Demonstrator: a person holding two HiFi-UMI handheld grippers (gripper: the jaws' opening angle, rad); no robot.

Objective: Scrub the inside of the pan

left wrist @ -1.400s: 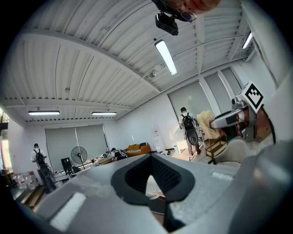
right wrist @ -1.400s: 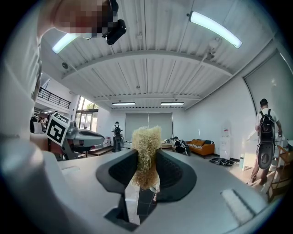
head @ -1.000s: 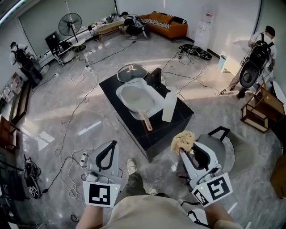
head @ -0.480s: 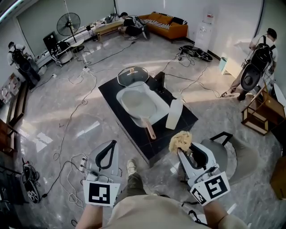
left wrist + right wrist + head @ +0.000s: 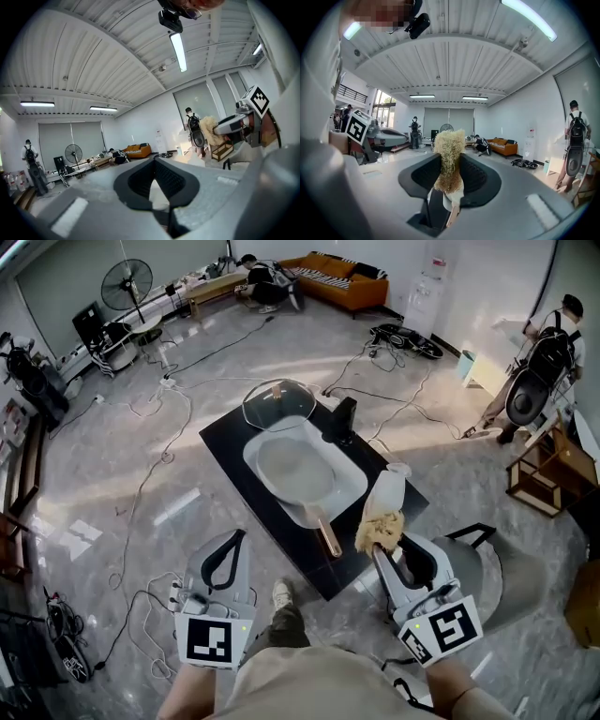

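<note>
A grey square pan [image 5: 298, 470] with a wooden handle [image 5: 328, 538] lies on a low black table [image 5: 230, 442] in the head view. A glass lid [image 5: 277, 401] leans at its far side. My right gripper [image 5: 389, 554] [image 5: 450, 161] is shut on a yellowish fibrous scrubber [image 5: 380, 529] [image 5: 449, 150], held in the air over the table's near corner, beside a white bottle [image 5: 391, 486]. My left gripper [image 5: 225, 554] [image 5: 154, 161] hangs over the floor left of my feet, its jaws together with nothing between them. Both grippers are short of the pan.
A black object [image 5: 343, 420] stands on the table's far right. Cables [image 5: 159, 465] trail across the shiny floor. A grey seat [image 5: 483, 563] sits under my right hand. A fan [image 5: 127, 282], an orange sofa [image 5: 342, 279] and a person [image 5: 544, 352] are farther off.
The table and pan have come nearer and lower in the head view. The scrubber now overlaps the table's near corner by the bottle. Both grippers keep their grip states.
</note>
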